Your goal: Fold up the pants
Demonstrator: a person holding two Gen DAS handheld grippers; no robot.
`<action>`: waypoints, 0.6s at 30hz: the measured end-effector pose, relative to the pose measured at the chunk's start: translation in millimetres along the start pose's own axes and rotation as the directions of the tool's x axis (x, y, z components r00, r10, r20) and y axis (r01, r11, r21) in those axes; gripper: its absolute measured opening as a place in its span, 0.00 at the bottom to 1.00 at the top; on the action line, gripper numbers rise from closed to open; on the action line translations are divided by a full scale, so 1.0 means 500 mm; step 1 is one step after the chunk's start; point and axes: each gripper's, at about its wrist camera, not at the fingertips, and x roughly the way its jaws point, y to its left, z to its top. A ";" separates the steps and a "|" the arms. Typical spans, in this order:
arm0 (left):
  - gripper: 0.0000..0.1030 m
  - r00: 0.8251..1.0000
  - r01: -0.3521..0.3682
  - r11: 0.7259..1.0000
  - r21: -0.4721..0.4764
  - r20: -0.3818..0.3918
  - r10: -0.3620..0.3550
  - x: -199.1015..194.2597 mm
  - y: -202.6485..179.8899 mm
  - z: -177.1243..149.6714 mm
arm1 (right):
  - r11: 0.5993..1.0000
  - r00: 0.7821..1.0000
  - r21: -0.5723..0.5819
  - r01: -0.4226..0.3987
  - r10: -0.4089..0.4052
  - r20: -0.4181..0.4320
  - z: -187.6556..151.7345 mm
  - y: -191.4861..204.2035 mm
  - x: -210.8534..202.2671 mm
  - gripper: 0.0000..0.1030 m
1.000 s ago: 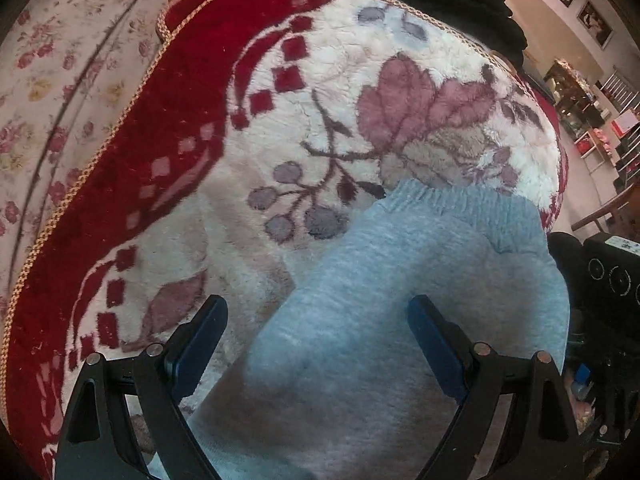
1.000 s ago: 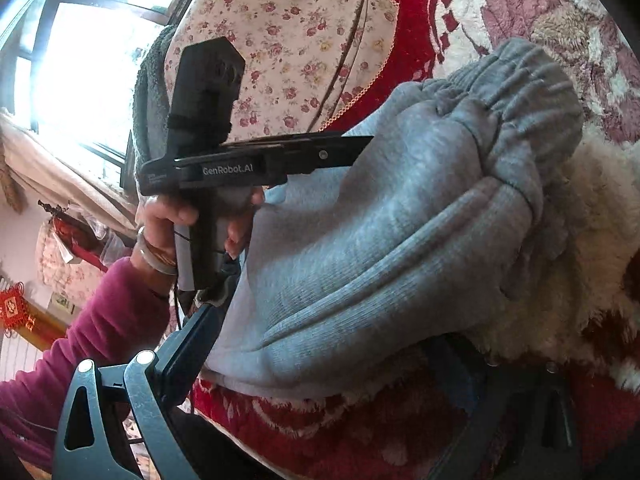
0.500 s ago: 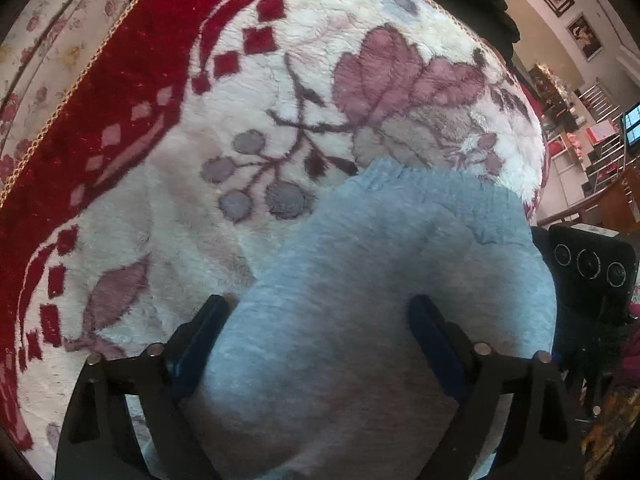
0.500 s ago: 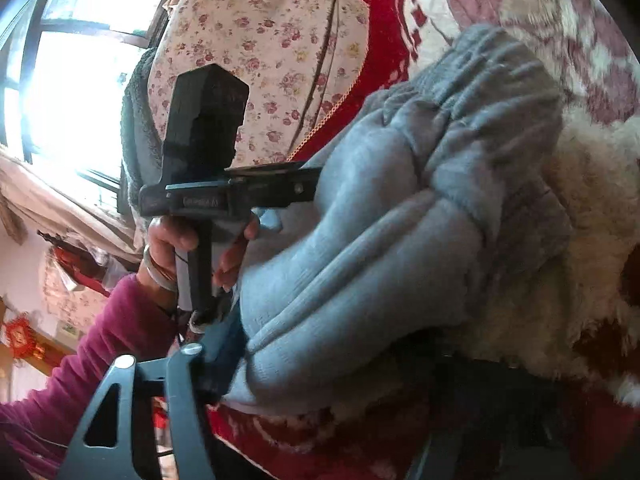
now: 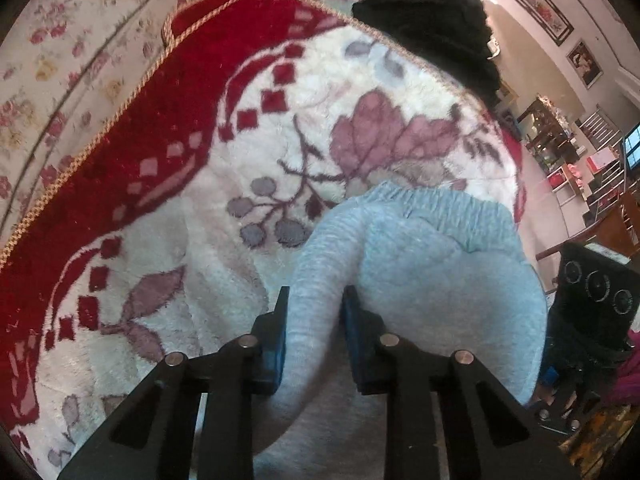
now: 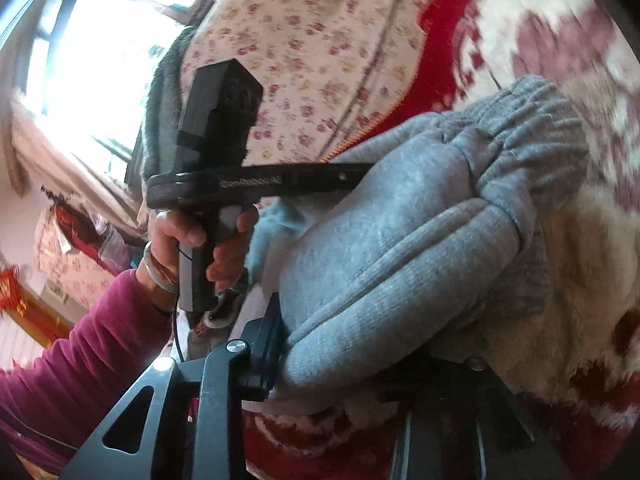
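Grey knit pants (image 5: 436,280) lie bunched on a red and white floral blanket (image 5: 200,200), waistband (image 5: 444,204) at the far end. My left gripper (image 5: 314,304) is shut on a thick fold of the pants. In the right wrist view the pants (image 6: 420,248) fill the middle in rolled folds. My right gripper (image 6: 360,344) is closed on the near edge of the bundle; its left finger (image 6: 268,344) presses the cloth and the right finger is hidden under fabric. The left gripper's body (image 6: 256,184) shows there, held by a hand in a magenta sleeve.
A black garment (image 5: 428,20) lies at the blanket's far edge. A floral sheet (image 5: 60,60) covers the surface to the left. Furniture and shelves (image 5: 572,168) stand at the right. A bright window (image 6: 100,60) is behind the hand.
My left gripper has gone from open around the pants to shut on a fold of them. My right gripper has narrowed onto the bundle's edge. The pants have bunched up further.
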 end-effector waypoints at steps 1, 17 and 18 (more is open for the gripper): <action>0.23 1.000 0.004 1.000 0.002 0.016 -0.004 -0.013 -0.004 -0.005 | 1.000 1.000 -0.026 -0.001 0.001 0.008 0.005 0.015 -0.005 0.36; 0.23 0.936 -0.054 0.995 -0.078 0.343 0.078 -0.352 -0.011 -0.088 | 0.902 0.999 -0.431 -0.008 0.025 0.035 0.053 0.320 0.025 0.36; 0.22 0.927 -0.068 0.993 -0.092 0.362 0.097 -0.379 -0.005 -0.108 | 0.889 0.999 -0.459 -0.009 0.026 0.029 0.051 0.340 0.034 0.36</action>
